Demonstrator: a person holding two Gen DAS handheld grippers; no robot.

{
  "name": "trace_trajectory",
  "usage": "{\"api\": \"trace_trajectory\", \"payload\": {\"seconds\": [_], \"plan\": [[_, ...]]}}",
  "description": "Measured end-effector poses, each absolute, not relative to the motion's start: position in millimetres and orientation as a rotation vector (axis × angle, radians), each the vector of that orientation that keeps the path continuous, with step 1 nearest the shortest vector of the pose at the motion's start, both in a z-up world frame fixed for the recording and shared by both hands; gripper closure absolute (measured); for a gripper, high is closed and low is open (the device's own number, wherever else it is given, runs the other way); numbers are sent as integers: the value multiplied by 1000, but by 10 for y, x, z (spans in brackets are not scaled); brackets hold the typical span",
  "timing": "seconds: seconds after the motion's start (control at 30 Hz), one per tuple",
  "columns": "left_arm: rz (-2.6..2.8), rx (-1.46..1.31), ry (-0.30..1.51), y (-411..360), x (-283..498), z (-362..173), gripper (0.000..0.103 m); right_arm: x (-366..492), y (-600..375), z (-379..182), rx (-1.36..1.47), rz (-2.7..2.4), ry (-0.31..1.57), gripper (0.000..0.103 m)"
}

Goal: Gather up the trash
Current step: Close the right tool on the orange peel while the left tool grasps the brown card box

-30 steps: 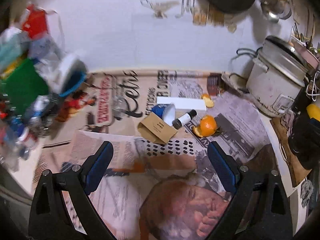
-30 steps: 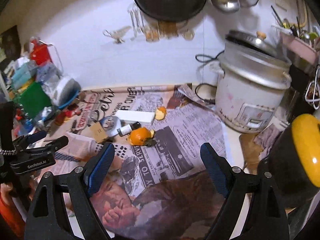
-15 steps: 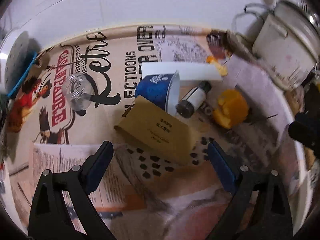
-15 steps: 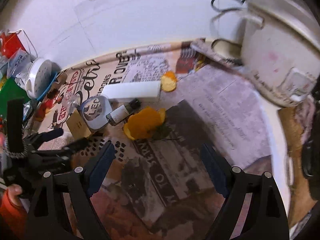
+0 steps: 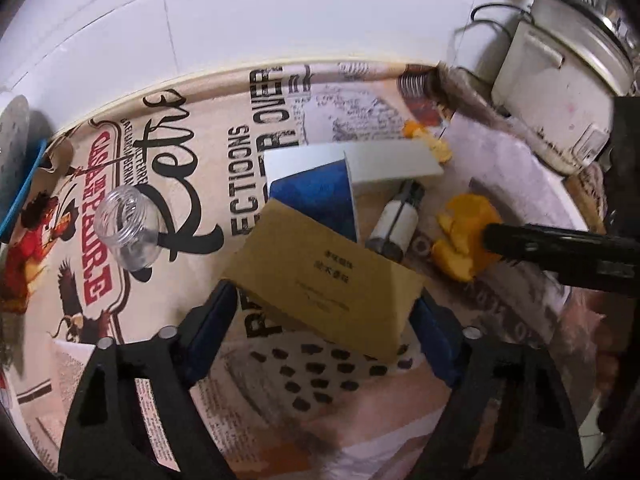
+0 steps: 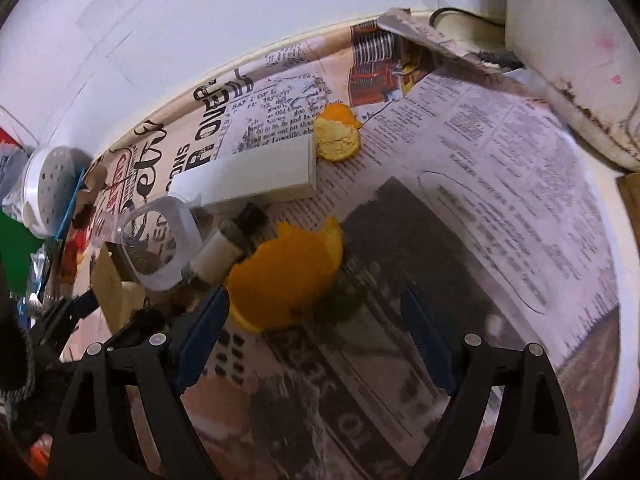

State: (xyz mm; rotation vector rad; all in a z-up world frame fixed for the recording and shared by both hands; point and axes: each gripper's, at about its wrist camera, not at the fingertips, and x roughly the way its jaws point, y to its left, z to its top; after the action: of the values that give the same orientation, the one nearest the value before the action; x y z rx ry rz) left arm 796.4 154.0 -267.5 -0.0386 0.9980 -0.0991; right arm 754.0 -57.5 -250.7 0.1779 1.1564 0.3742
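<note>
Both grippers have closed in since the earlier frame. Left gripper (image 5: 320, 320): jaws spread, flanking the brown cardboard box (image 5: 324, 276) mid-counter, not clamped. Right gripper (image 6: 316, 324): jaws spread, over the large orange peel (image 6: 286, 276). Small peel (image 6: 336, 138): near the counter's back edge, beside white box (image 6: 248, 174).

Both views are lit by soft indoor light from above, bright on the white wall (image 5: 320, 12) and duller toward the lower edges. Fisheye distortion bends the wall's foot into an arc, and dark vignetting fills the corners. The left view is fairly sharp at the box (image 5: 324, 276); the right view is softer, with the newspaper (image 6: 500, 184) print smeared toward the bottom. The peel (image 6: 288, 276) casts only a faint shadow. No strong glare shows.
</note>
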Motion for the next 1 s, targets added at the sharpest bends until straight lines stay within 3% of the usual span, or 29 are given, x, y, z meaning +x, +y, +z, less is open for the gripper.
{"api": "trace_trajectory", "payload": {"seconds": [0.07,0.2,0.4,1.0], "plan": [[-100,-52,995,1557,7973,-2671,28,7578,-535,-2555,183,373,1160,27],[-85,-62,977,1577,7930,-2631,33,7607,-451,-2623,205,423,1177,55],[-81,-94,957,1574,7805,-2502,36,7500,-387,-2527,147,451,1130,72],[32,-130,788,893,7065,-1755,36,6732,-1237,-1625,82,525,931,76]]}}
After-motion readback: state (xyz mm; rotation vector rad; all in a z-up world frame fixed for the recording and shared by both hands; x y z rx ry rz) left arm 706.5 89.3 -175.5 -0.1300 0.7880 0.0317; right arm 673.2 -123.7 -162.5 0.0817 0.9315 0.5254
